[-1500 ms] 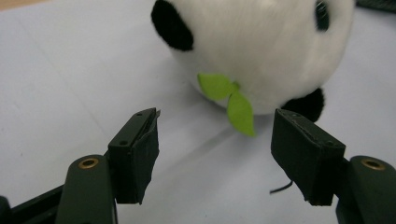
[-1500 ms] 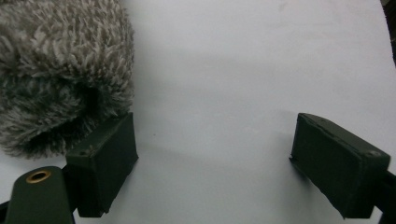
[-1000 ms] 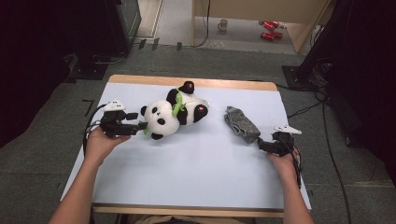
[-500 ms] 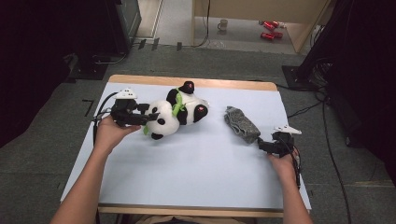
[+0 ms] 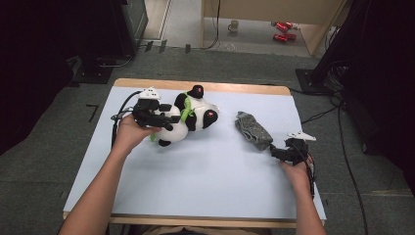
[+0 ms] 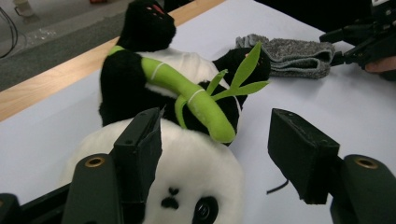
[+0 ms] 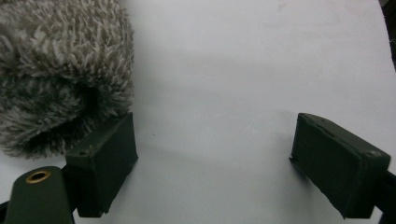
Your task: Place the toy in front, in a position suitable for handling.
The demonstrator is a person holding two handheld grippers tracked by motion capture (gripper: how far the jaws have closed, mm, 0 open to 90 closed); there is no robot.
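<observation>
A white tabletop [image 5: 195, 176] with a pale wooden edge stands on grey carpet, with dark equipment and trailing cables around it and a mug and red cans on the floor beyond. On the far left part of the tabletop lies a plush panda [image 5: 188, 117], black and white, on its side, with a green plush bamboo stalk [image 6: 196, 100] slung across its body. The left tongs [image 5: 166, 121] are at the panda's white head, their cable looping off to the left. In the left gripper view the jaws stand wide apart and have just been opening: the one on that view's left lies against the panda's white fur, the other is well clear of it over bare tabletop, so the head sits partly between them without being clamped. To the right of the panda and apart from it lies a grey fuzzy sock [image 5: 253, 130], set at a slant. The right tongs [image 5: 276, 152] rest low near the tabletop's right edge, just beside the sock's near end. In the right gripper view their jaws are also spread wide with bare tabletop between them, and the sock's fuzzy pile touches the outer side of the jaw at that view's left.
</observation>
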